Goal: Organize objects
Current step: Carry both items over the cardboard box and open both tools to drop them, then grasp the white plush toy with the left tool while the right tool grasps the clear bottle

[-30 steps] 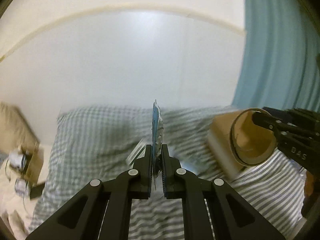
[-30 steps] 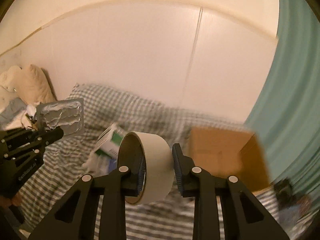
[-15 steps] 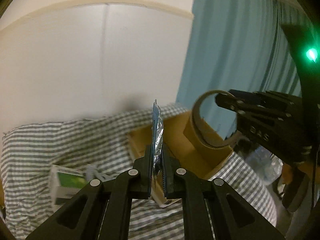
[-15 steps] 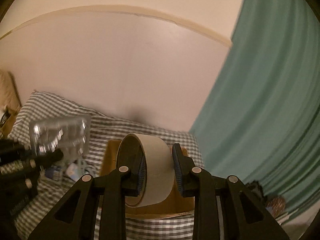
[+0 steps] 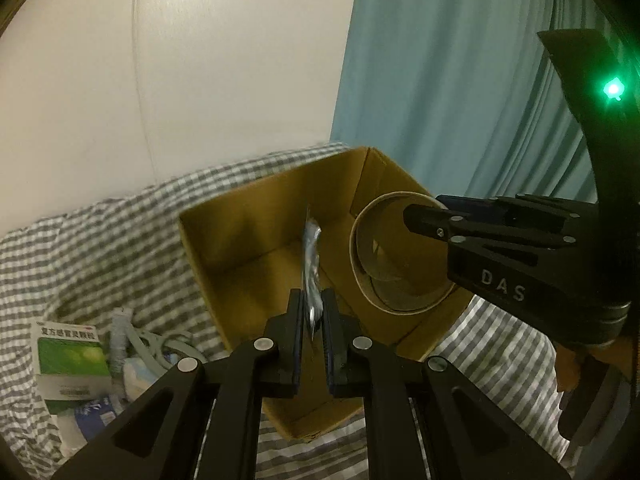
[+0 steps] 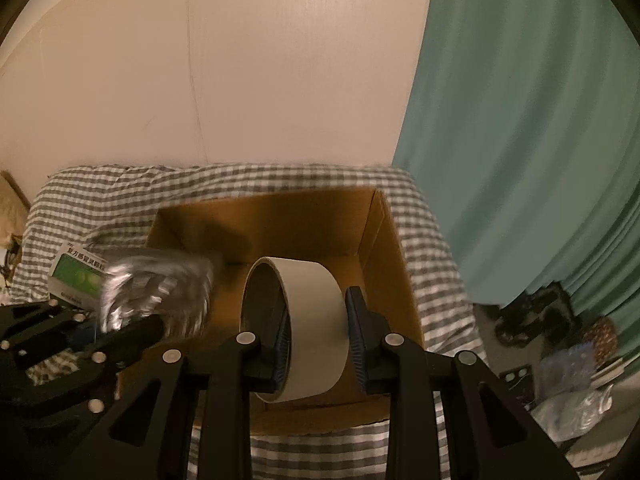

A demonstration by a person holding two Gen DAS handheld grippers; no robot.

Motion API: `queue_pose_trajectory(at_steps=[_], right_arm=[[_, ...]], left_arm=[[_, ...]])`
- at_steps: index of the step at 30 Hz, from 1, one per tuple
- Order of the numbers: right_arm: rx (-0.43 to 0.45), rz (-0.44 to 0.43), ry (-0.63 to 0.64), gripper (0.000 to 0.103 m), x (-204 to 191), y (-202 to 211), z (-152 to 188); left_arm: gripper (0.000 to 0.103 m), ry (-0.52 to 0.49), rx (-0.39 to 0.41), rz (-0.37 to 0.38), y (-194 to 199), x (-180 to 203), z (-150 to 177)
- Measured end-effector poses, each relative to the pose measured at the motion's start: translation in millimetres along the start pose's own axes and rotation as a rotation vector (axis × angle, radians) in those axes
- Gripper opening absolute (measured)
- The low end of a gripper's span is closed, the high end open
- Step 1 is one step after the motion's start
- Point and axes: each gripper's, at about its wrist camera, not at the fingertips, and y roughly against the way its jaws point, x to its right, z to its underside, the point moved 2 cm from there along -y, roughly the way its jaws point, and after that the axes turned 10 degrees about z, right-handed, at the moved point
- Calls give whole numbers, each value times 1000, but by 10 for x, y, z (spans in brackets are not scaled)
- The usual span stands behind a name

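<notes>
Cardboard walls of an open box (image 5: 256, 216) fill the middle of both our wrist views; it sits on a bed covered in grey-and-white checked bedding (image 5: 100, 240), against a pale wall (image 5: 200, 60) with a teal curtain (image 5: 460, 80) to its right.

Our left tool (image 5: 311, 312) is clamped on a silver blister pack (image 5: 312, 268), which we see edge-on, standing upright between the pads above the box's opening. From the right wrist view the same pack (image 6: 156, 292) shows its foil face, blurred, over the box's left wall (image 6: 188, 216), with the left tool (image 6: 136, 330) gripping its lower edge.

Our right tool (image 6: 316, 332) is closed on a roll of cream masking tape (image 6: 312, 320), pads pressing its two flat sides, the roll's hole facing left. It hangs over the box's interior. In the left wrist view that roll (image 5: 400, 256) sits over the box's right-hand corner, held by the right tool (image 5: 416, 216).

On the bedding left of the box lies a green-and-white medicine carton (image 5: 68, 364) beside a heap of small items (image 5: 136, 352) we cannot make out. Bags and clutter (image 6: 568, 360) lie on the floor by the curtain.
</notes>
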Motion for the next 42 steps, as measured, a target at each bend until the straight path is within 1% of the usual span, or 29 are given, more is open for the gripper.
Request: queue_pose_trajectory(at_steps=[2, 3, 4, 5, 6, 7, 8, 9, 10, 12, 14, 16, 17, 18, 20, 21, 22, 23, 25, 26, 28, 30, 33, 35, 37, 40, 42], right_arm=[[-13, -9, -13, 29, 14, -13, 14], [-18, -13, -20, 32, 74, -5, 40], [-20, -17, -28, 39, 97, -4, 42], [-16, -20, -36, 50, 134, 20, 42], [-11, -23, -43, 55, 162, 26, 43], [-4, -25, -50, 63, 157, 66, 25], [4, -29, -56, 66, 158, 106, 21], [10, -32, -61, 67, 180, 149, 25], [16, -36, -66, 68, 176, 199, 21], [27, -42, -68, 74, 182, 275, 21], [45, -34, -72, 87, 198, 376, 28], [63, -10, -77, 96, 207, 454, 37], [69, 6, -74, 96, 190, 470, 36], [69, 42, -67, 96, 169, 458, 34], [47, 162, -26, 97, 121, 378, 29], [20, 213, 6, 97, 63, 308, 37], [-3, 205, 28, 97, -2, 252, 53], [-11, 144, 21, 97, -49, 237, 58], [-26, 56, -17, 97, -91, 227, 53], [-28, 44, -25, 97, -117, 225, 45], [-10, 61, -4, 97, -189, 240, 22], [6, 60, -1, 97, -258, 268, 3], [38, 21, -34, 97, -331, 349, -19], [65, -4, -43, 97, -402, 469, -40], [98, -31, -38, 97, -564, 605, -64], [151, -90, -4, 97, -973, 797, -73], [168, -142, 24, 97, -1301, 883, -29]], left_arm=[[10, -3, 0, -3, -9, 63, -5], [11, -7, -1, -8, -53, 27, 8], [15, -11, 1, -11, -38, 36, 5], [18, -13, 4, -15, -11, 47, -3], [26, -5, 6, -25, 25, 77, -18], [38, -4, 12, -32, 61, 68, -35], [46, -3, 24, -41, 125, 74, -44], [58, 0, 37, -48, 192, 91, -58], [63, 4, 52, -56, 256, 71, -64], [63, 11, 65, -63, 389, 48, -82], [68, 17, 73, -78, 515, -16, -85], [73, 22, 85, -97, 630, -121, -88], [74, 25, 92, -107, 710, -171, -77], [75, 27, 96, -112, 772, -197, -65], [75, 30, 104, -129, 894, -286, -28], [75, 31, 106, -138, 937, -331, -9], [75, 32, 109, -149, 977, -384, 12], [75, 32, 110, -161, 1013, -441, 36], [75, 32, 110, -182, 1058, -548, 79], [75, 34, 109, -194, 1078, -613, 103], [75, 42, 111, -212, 1115, -728, 157], [75, 61, 113, -223, 1182, -847, 237], [75, 96, 112, -243, 1271, -1117, 358], [81, 113, 112, -273, 1348, -1293, 456], [92, 132, 116, -301, 1447, -1466, 549], [94, 150, 121, -342, 1599, -1704, 715], [94, 156, 117, -374, 1673, -1838, 849]])
